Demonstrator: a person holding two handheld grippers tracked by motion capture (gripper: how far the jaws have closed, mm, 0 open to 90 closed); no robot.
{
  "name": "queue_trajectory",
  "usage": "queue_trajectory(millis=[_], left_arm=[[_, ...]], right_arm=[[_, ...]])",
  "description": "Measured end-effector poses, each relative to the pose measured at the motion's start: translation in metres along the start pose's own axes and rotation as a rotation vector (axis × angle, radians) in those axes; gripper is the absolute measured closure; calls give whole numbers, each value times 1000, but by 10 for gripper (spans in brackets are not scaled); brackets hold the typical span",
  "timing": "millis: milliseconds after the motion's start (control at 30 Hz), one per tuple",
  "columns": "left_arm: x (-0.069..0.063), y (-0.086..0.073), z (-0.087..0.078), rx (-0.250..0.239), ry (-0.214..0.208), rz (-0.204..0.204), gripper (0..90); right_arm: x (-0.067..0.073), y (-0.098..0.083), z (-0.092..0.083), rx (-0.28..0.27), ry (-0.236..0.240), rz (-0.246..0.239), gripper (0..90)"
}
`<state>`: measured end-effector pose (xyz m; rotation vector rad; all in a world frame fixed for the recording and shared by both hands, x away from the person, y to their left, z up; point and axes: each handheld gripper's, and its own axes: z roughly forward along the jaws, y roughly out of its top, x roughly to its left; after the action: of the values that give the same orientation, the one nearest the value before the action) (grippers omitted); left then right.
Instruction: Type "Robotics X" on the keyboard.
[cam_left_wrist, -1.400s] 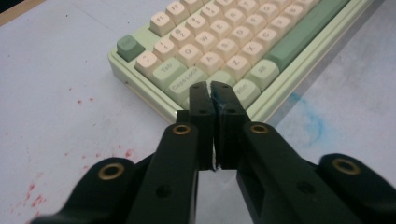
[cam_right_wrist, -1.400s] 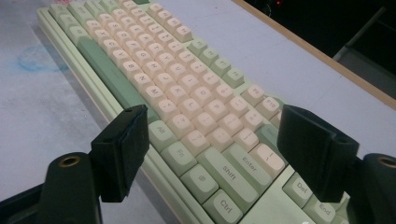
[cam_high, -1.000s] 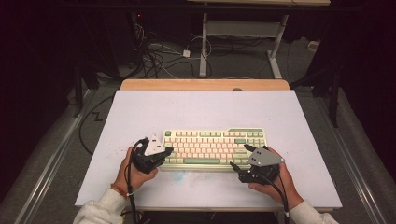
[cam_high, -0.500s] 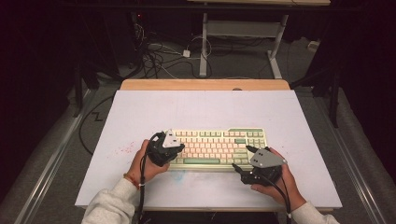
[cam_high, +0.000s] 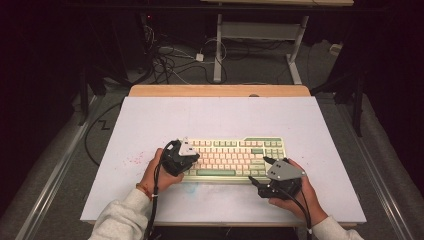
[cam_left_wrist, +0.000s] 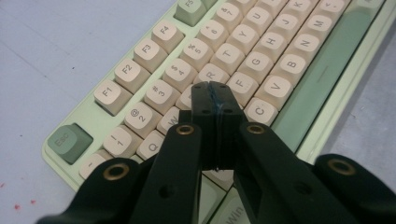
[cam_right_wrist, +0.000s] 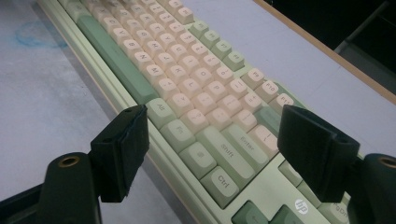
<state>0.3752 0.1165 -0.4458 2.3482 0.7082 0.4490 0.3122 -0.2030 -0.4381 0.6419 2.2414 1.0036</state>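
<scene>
Surface (cam_high: 220, 115), one, pale, carries one green-and-cream keyboard (cam_high: 235, 156) near its front edge. Two grippers: left gripper (cam_left_wrist: 216, 100), jaws pressed together and empty, above the left-hand keys; right gripper (cam_right_wrist: 210, 154) spread wide, straddling the keyboard's right end.

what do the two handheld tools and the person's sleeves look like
Both are black two-jaw tools: the left tool and right tool each carry a grey three-cornered top plate and trail a black cable. Their jaw links have brass-coloured rivets, and the pads are blocky black. The person wears light grey sleeves and an orange wristband.
</scene>
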Motion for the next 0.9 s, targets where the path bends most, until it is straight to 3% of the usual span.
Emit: queue_trajectory(millis=[700,900], left_arm=[[0,-2,5,30,20,9,866],[0,-3,7,46,5,7,869]], right_arm=[[0,-2,-2,-1,0,4,251],[1,-2,-3,0,1,2,251]])
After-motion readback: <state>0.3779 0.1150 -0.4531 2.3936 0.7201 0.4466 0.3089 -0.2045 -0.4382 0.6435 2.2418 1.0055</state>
